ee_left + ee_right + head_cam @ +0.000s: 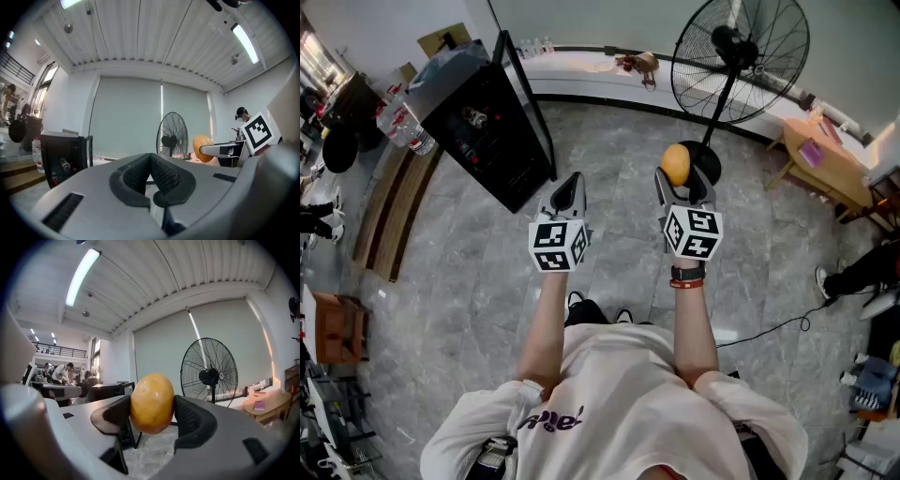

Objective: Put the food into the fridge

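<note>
An orange-yellow round fruit (pixel 152 403) is pinched between the two dark pads of my right gripper (pixel 677 180); the same fruit (pixel 675 163) shows at the jaw tips in the head view and as the fruit (pixel 203 146) off to the right in the left gripper view. My left gripper (pixel 569 193) is held level beside it, shut with its pads together and nothing between them. The small black fridge (pixel 480 131) stands on the floor ahead to the left, its door (pixel 525 103) swung open. The fridge (pixel 61 157) shows bottles inside.
A large black standing fan (pixel 741 58) stands ahead on the right, its base close behind the fruit. A low wooden table (pixel 825 164) is at far right, wooden steps (pixel 394 211) at left, water bottles (pixel 398 120) beside the fridge. A cable (pixel 769 328) lies on the grey stone floor.
</note>
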The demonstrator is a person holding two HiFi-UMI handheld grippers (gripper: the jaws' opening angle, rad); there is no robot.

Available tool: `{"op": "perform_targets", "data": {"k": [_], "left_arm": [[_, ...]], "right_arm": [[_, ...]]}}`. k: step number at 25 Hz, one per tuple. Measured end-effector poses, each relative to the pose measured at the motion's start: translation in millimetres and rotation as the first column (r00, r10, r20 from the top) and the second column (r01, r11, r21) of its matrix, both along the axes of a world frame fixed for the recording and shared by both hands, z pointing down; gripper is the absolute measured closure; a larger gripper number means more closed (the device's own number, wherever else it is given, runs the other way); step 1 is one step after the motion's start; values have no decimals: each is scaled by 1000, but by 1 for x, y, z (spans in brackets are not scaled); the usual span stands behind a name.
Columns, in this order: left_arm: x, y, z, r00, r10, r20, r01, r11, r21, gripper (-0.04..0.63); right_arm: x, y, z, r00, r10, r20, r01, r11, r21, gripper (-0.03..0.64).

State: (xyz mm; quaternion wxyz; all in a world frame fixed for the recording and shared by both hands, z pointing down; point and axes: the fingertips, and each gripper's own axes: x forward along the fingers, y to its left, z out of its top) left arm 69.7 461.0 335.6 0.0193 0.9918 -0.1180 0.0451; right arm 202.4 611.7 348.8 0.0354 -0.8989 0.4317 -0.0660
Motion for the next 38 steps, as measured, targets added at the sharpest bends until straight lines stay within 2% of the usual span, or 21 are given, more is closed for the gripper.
{"op": "perform_targets", "data": {"k": [6, 15, 25, 32, 38], "left_arm": [[-5, -19, 8, 999, -48, 19, 48, 999, -18, 578], [-29, -119, 30, 983, -180, 31, 182, 982, -57, 578], [-32, -227, 19, 958, -286, 2, 285, 954, -89, 578], [-43, -293, 24, 924, -383, -4, 380, 918, -110, 578], [-58, -337, 20, 901, -433, -4, 431, 897, -97, 578]], "right_arm": [[1, -32, 11, 996, -71, 48, 70, 997, 11, 309], [-12, -161, 26, 968, -234, 86, 235, 972, 7, 308], [-22, -295, 17, 915, -392, 95, 394, 919, -13, 308], [-31, -371, 22, 866, -489, 107, 494, 869, -26, 308], [-47, -429, 17, 828, -551, 104, 556, 831, -28, 308]]}}
